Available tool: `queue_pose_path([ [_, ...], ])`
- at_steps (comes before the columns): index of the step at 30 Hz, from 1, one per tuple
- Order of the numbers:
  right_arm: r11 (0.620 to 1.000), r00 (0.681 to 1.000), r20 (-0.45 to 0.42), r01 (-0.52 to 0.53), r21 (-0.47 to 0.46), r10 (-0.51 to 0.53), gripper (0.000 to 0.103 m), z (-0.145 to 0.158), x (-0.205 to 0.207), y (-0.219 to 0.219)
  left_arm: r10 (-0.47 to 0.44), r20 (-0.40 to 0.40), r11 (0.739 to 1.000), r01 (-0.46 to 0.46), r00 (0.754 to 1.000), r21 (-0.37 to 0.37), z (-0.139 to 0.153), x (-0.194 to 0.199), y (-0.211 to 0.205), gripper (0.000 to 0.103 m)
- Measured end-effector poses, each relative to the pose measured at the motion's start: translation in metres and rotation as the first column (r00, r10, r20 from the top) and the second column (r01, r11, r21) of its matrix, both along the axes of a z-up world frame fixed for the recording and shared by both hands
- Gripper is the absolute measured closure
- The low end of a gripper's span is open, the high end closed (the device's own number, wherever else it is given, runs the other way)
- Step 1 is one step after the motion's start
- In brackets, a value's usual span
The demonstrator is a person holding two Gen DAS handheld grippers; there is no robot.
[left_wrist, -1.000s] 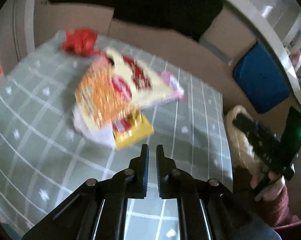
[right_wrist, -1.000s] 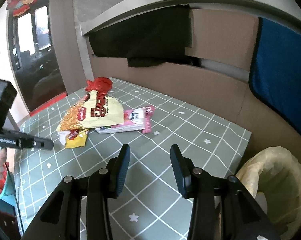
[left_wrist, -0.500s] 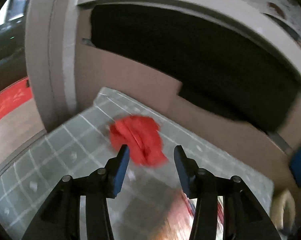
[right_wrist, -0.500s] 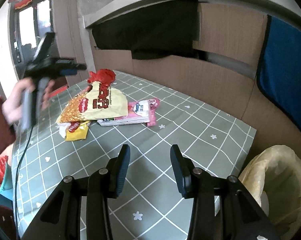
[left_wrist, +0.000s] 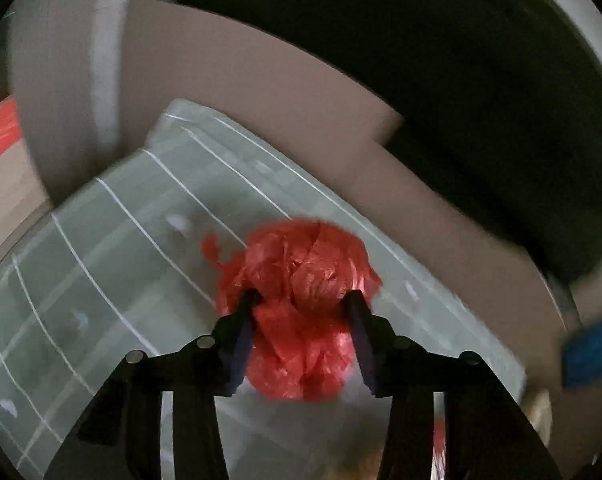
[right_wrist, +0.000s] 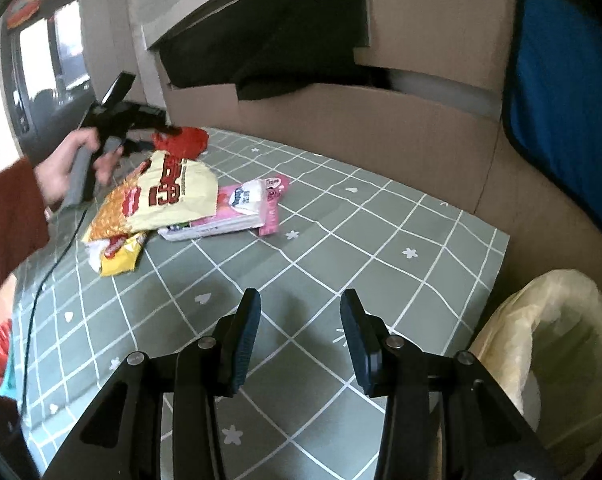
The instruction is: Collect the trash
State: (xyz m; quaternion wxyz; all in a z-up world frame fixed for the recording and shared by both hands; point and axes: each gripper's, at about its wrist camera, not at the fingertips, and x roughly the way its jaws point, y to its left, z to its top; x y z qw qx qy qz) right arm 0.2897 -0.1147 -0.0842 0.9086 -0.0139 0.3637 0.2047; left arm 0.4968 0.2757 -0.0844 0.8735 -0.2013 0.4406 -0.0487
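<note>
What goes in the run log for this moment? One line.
left gripper: open around red plastic bag | right gripper: open, empty | bin: beside table

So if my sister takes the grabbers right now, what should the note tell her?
Left tool: open, fingers either side of the crumpled red bag at the table's far corner, not squeezed yet.
Right tool: open, holding nothing, above the green checked table.
Still on the table: yellow snack bag, small yellow wrapper, pink packet.
Lined bin sits off the table's right edge.
Nothing seen binned yet; everything remains.
</note>
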Motion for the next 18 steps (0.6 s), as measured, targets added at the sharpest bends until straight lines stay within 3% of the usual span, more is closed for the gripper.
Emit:
queue_pose_path([
  [3,0.999,1.0,0.0,-0.013,0.044,0.013,0.063,0.003,0.0,0.001,-0.137,0.003,0.99,0.137,0.991,0.038,0.006,-0.038,-0.025,0.062],
  [6,0.998,0.999,0.013,-0.038,0.05,0.037,0.063,0.007,0.0,0.011,-0.183,0.006,0.982,0.182,0.983,0.051,0.01,-0.069,-0.037,0.064],
  [13,0.99,0.991,0.04,-0.13,0.057,0.128,0.063,0.02,-0.003,0.045,-0.279,-0.098,0.96,0.276,0.955,-0.047,-0.005,-0.137,-0.058,0.073],
  [18,0.982,0.983,0.024,-0.183,0.053,0.181,0.063,0.019,-0.004,0.068,-0.347,-0.069,0.938,0.344,0.935,-0.049,-0.006,-0.175,-0.063,0.072],
])
